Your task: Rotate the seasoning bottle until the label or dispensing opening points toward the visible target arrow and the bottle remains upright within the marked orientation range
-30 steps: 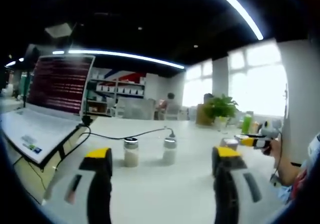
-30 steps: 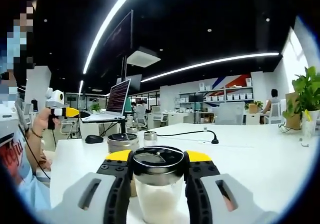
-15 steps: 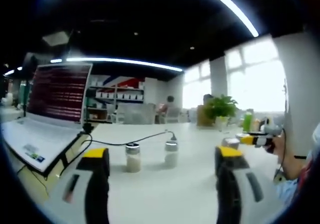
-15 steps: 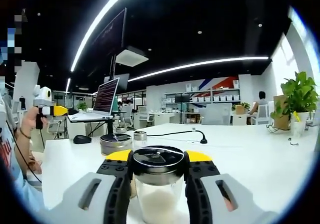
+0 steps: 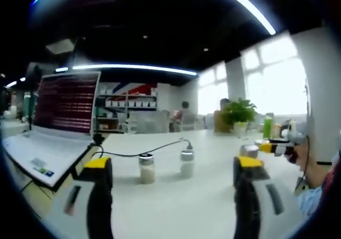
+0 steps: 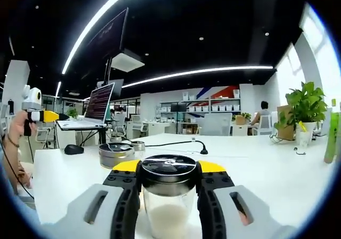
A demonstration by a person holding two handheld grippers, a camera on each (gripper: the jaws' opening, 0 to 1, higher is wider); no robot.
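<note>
Two grippers, two different states. Your right gripper point(image 6: 168, 188) is clamped on the seasoning bottle point(image 6: 168, 196): both jaws press its sides just under the dark lid, and the bottle stands upright on the white table point(image 6: 256, 170), clear glass with white granules in the lower part. Label and dispensing opening can't be made out from here, and I can't see an arrow mark in either view. Behind the bottle in the right gripper view sits a round metal tin point(image 6: 116, 155), with a small jar touching or just beside its right edge; can't tell which. A black cable point(image 6: 176, 142) runs across the table further back, a black mouse point(image 6: 73, 149) lies off to the left, and a laptop point(image 6: 93, 111) is on a stand beyond it. Your left gripper point(image 5: 169, 167) hangs above the table with its jaws wide apart, nothing between them. In the left gripper view, two small shakers point(image 5: 146, 168) stand upright side by side, near each other but apart, between the jaws and well beyond the tips, with the black cable passing behind them. The laptop is at left, screen lit. A potted plant point(image 5: 238, 114) stands at the far side near the windows.
</note>
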